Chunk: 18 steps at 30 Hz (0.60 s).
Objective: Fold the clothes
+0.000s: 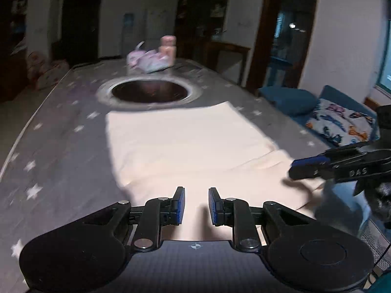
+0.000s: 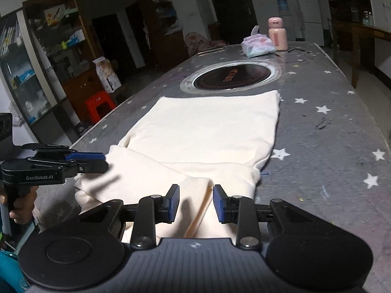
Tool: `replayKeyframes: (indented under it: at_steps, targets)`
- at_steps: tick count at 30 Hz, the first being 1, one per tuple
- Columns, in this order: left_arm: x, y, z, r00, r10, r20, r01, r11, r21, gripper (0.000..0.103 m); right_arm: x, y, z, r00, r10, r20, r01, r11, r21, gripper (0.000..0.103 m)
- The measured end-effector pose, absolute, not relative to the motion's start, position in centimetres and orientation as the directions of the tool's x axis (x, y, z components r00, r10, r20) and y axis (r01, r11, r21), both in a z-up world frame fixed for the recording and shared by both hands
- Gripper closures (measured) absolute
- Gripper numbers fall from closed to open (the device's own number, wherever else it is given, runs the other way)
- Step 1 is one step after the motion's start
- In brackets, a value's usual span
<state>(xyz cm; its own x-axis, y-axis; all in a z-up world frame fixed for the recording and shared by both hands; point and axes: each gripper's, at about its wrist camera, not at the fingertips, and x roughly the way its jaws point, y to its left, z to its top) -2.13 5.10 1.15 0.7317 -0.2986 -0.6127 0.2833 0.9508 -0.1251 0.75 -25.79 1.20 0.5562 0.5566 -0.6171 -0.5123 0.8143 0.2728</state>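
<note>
Both our left gripper (image 1: 196, 206) and right gripper (image 2: 196, 204) hover parted and empty over the cream garment's (image 2: 205, 127) near folded end, so we should pinch matching corners evenly.

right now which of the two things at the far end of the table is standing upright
The pink bottle: it stands upright, while the tissue pack beside it lies flat on the table.

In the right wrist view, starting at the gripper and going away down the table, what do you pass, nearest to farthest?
right gripper → cream garment → round cooktop set into the table → tissue pack and pink bottle, side by side near the far end.
</note>
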Motion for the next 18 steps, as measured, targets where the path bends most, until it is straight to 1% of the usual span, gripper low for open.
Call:
replayKeyframes:
  at_steps: [3, 6, 12, 16, 18]
  targets:
    - [-2.4, 6.2, 0.1, 0.717, -0.268, -0.644, 0.257, 0.96, -0.113, 0.08, 1.1, -25.1, 0.7, 0.541, 0.55, -0.636, -0.518, 0.814, 0.263, 0.074]
    - [-2.9, 6.7, -0.1, 0.718, -0.255, -0.647, 0.249, 0.963, -0.103, 0.08, 1.0, -24.4, 0.7, 0.543, 0.527, -0.654, -0.534, 0.818, 0.216, 0.095]
    - [-2.4, 7.5, 0.3, 0.726, -0.229, -0.649, 0.211, 0.972, -0.107, 0.081, 1.3, -23.5, 2.5, 0.594, 0.51, -0.623, -0.549, 0.822, 0.15, 0.096]
    - [-1.9, 6.9, 1.7, 0.748, -0.255, -0.613, 0.237, 0.965, -0.111, 0.08, 1.9, -23.3, 1.8, 0.6, 0.455, -0.658, -0.524, 0.845, 0.106, 0.092]
    - [-1.2, 6.2, 2.1, 0.751, -0.278, -0.598, 0.26, 0.958, -0.119, 0.08, 1.8, -23.2, 1.8, 0.601, 0.449, -0.661, -0.526, 0.845, 0.096, 0.092]
